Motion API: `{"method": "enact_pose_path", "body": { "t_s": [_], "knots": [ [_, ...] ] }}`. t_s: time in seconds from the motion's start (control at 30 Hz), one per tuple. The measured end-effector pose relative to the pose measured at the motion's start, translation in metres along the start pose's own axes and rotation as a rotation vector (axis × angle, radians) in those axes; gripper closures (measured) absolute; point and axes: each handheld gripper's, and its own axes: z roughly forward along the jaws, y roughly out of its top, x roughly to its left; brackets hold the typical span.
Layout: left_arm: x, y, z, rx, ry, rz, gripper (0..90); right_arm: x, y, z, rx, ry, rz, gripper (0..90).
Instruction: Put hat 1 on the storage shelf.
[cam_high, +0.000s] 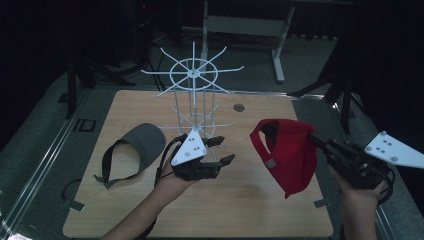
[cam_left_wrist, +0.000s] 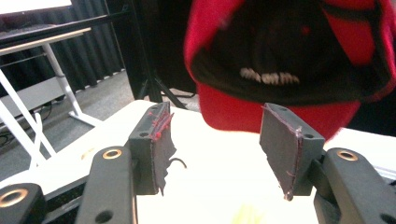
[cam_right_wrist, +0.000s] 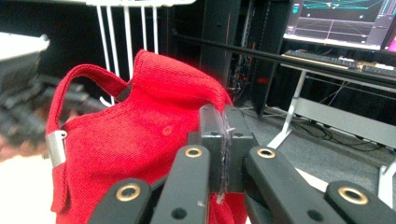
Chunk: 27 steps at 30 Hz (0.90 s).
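1 cap (cam_high: 292, 150), 1 visor (cam_high: 142, 142), 1 rack (cam_high: 195, 90).

The high view looks down and forward over the table (cam_high: 150, 210); each gripper view sits close behind its jaws, and all three share the red cap (cam_high: 292, 150) (cam_left_wrist: 280, 60) (cam_right_wrist: 140, 140)

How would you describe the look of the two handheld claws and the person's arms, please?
Both claws, left and right, are black linkage frames with brass-ringed pivot holes. Each carries a pale three-cornered plate with small dots on top. The left claw's pads are dark, frayed, with reddish threads. The forearms look bare; no sleeves visible.
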Motion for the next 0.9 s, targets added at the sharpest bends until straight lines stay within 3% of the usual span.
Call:
{"method": "enact_pose_path", "body": {
  "t_s": [0.2,0.43,0.9],
  "knots": [
    [-0.009,-0.022,-0.006,0.014,-0.028,-0.028,44.3,-0.006,0.018,0.012,-0.020,-0.011,0.003,89.2],
    [-0.016,-0.044,-0.012,0.038,-0.019,-0.045,44.5,-0.006,0.043,0.024,-0.052,-0.016,-0.010,89.2],
    [-0.019,-0.084,-0.018,0.080,-0.015,-0.120,44.5,0.008,0.082,0.054,-0.060,-0.020,-0.044,89.2]
  ]
}}
